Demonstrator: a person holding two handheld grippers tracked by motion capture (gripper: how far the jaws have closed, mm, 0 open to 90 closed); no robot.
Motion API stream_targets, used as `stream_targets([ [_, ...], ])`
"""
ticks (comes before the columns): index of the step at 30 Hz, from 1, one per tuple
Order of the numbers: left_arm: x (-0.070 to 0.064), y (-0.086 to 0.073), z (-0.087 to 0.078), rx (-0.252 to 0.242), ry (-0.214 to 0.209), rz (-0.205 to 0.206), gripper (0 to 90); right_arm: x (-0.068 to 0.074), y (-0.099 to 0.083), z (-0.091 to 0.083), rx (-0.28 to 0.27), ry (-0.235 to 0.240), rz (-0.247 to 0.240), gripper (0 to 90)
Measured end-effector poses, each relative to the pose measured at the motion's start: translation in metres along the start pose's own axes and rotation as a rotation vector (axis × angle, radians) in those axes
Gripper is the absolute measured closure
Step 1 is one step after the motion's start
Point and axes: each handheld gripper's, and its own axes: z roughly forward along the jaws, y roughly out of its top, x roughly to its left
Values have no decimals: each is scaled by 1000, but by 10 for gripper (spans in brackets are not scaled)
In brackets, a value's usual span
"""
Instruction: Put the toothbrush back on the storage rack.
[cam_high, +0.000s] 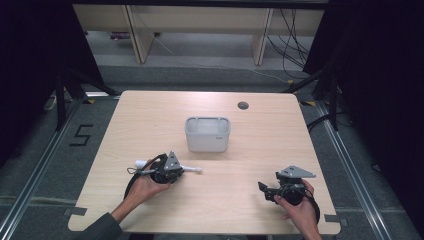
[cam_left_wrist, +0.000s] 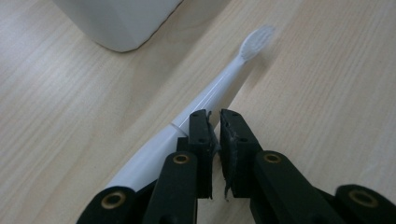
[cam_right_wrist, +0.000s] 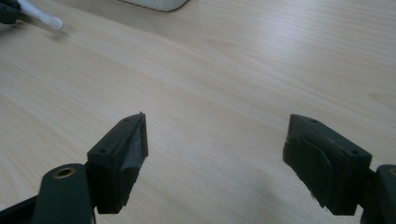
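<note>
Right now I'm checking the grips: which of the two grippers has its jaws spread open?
The right gripper, near the table's front right corner: its jaws stand wide apart over bare wood. The left gripper has its jaws nearly together beside the toothbrush.

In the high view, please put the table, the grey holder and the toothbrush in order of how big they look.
1. Table, by far the largest.
2. Grey holder.
3. Toothbrush, thinnest; the left gripper covers its middle, so its size is less certain.
</note>
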Motion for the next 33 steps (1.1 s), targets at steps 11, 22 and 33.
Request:
stream_targets([
  [11, 16, 5, -14, -1, 1, -10, 699, 0, 0, 0, 2, 1, -3, 222],
  [22, 63, 5, -46, 183, -44, -19, 404, 3, -1, 2, 12, 13, 32, 222],
  [33, 72, 9, -39, 263, -94, 35, 352, 1, 0, 2, 18, 9, 11, 222],
])
